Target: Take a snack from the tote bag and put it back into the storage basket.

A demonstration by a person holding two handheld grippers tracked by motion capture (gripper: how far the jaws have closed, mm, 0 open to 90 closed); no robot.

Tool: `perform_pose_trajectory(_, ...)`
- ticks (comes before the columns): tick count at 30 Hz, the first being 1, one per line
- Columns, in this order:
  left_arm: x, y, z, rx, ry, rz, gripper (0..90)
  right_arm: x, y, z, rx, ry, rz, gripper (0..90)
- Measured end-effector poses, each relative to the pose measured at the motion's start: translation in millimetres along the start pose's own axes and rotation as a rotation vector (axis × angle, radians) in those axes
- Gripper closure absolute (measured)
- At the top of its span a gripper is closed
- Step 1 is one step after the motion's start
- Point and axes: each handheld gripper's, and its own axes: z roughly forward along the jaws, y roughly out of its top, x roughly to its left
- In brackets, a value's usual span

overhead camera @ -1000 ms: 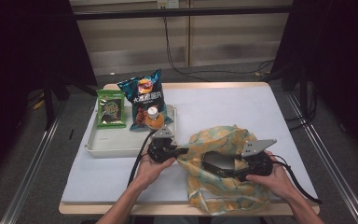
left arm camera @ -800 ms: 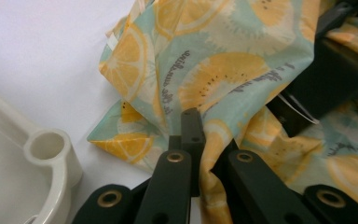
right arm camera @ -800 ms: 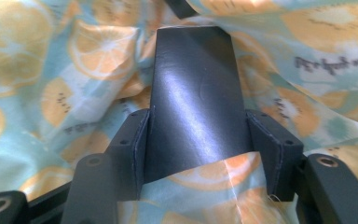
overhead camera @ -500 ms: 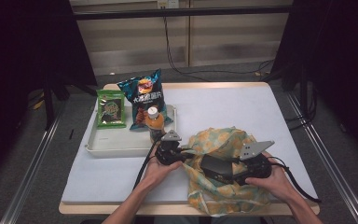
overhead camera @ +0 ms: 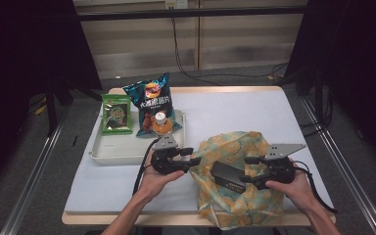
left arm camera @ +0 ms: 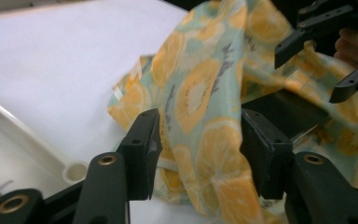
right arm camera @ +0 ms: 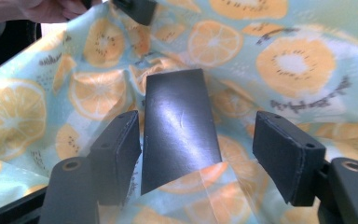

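1. Fabric bag (overhead camera: 237, 181), printed with orange slices: laid at the near right of the table (overhead camera: 235, 110), its mouth propped wide. It is taken as the landmark for all entries below.

2. Black box (overhead camera: 228, 176): lodged inside the bag's mouth, lying tilted on the lining. In the right gripper view the black box (right arm camera: 179, 123) is seen between the right jaws, yet neither pad is pressed on it; it is judged to be released there, packed.

3. Right gripper (overhead camera: 254, 171): held at the bag's right side, pointed into the opening. Its jaws are parted and have just been opening, with the box loose between them.

4. Left gripper (overhead camera: 192, 156): held at the bag's left edge. In the left gripper view a fold of the fabric bag (left arm camera: 200, 126) hangs between the jaws, but the pads stand clear of it; the jaws have just been opening. The rim is judged to be let go, its job of holding the mouth apart being finished.

5. White tray (overhead camera: 127, 152): set left of the bag, beyond the left gripper. It is kept as the stock of goods awaiting packing.

6. Crisp packet (overhead camera: 152, 100), green packet (overhead camera: 116, 115), orange-capped bottle (overhead camera: 161, 122): stood or laid in the tray, well apart from the bag, not yet packed.
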Motion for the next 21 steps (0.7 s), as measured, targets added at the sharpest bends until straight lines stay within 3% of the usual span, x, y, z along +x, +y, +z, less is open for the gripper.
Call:
perform_pose_trajectory(3,3.1,3.1,-10.1,-0.030,0.006,-0.017,49.0,0.7,0.5,-8.9,-0.010,-0.019,0.005,33.5)
perform_pose_trajectory(5,3.0,4.7,-15.3,-0.038,0.012,-0.007,50.5,-0.3,-1.5,-16.2,-0.022,-0.033,0.022,34.4)
perform_pose_trajectory(7,2.2,4.7,-18.5,-0.074,-0.030,-0.030,54.2,-0.4,-3.8,-20.4,-0.031,-0.041,0.030,35.9)
perform_pose_trajectory(11,-7.1,5.0,-14.6,-0.065,-0.075,0.022,64.0,3.0,-9.5,-31.0,-0.036,-0.057,0.024,44.6)
perform_pose_trajectory(15,-19.7,11.7,-12.1,-0.068,-0.111,0.059,65.8,8.6,-12.7,-39.5,-0.050,-0.071,0.027,52.4)
perform_pose_trajectory(19,-32.1,20.4,-4.3,-0.054,-0.168,0.095,65.9,12.3,-14.7,-42.8,-0.048,-0.093,0.037,52.6)
perform_pose_trajectory(21,-35.7,23.1,0.7,-0.036,-0.172,0.110,66.0,11.9,-17.8,-44.3,-0.052,-0.104,0.045,52.2)
